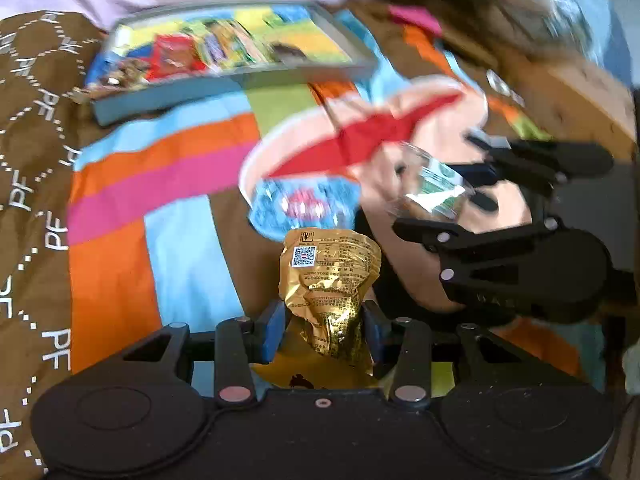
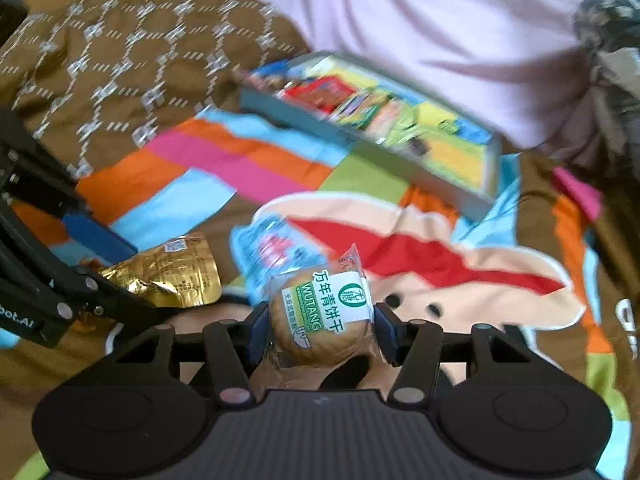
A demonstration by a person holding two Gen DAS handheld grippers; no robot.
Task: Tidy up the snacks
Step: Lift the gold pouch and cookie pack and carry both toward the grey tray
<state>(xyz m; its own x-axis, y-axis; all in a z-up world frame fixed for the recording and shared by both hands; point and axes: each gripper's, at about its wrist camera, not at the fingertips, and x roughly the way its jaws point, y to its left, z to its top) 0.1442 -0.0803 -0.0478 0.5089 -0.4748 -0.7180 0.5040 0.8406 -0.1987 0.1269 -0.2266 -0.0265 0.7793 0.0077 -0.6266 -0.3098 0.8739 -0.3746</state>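
A light, crinkly gold foil snack pouch (image 1: 330, 288) is pinched at its crumpled lower end by the left gripper (image 1: 326, 330), and a firm, probably crumbly clear-wrapped round biscuit (image 2: 320, 320) is clamped across its middle by the right gripper (image 2: 320, 330), both held above the colourful patchwork cloth (image 1: 160, 200), short of the grey-rimmed snack tray (image 1: 236, 80) near its far edge.

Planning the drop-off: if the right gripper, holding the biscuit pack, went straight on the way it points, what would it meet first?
Probably the blue snack packet on the blanket ahead of the right gripper and its biscuit pack; the tray lies farther back. Depth is unclear.
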